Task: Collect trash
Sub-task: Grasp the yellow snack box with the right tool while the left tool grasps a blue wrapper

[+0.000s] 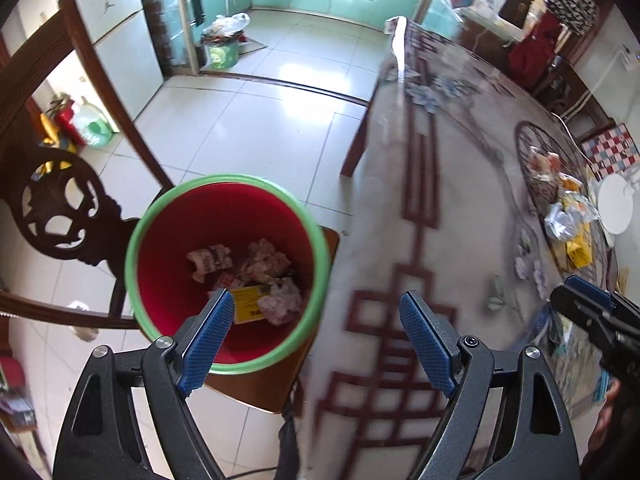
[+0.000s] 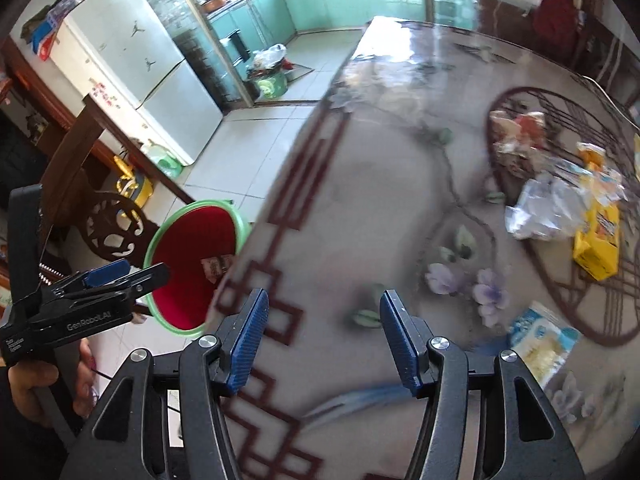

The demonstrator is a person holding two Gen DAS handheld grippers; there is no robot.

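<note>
A red trash bin with a green rim (image 1: 228,272) stands on a wooden chair seat beside the table; it holds crumpled paper and a yellow wrapper (image 1: 250,302). My left gripper (image 1: 318,312) is open and empty, above the bin's near rim and the table edge. My right gripper (image 2: 322,312) is open and empty over the table (image 2: 360,200). Trash lies on the table at the right: a crumpled silver wrapper (image 2: 548,210), a yellow box (image 2: 598,240), a blue-white packet (image 2: 542,342) and a reddish wrapper (image 2: 520,128). The bin also shows in the right wrist view (image 2: 192,264).
A carved dark wooden chair (image 1: 60,208) stands left of the bin. A white round lid (image 1: 615,206) lies at the table's right edge. A fridge (image 2: 132,76) and a second full green bin (image 2: 272,80) stand on the tiled floor farther back.
</note>
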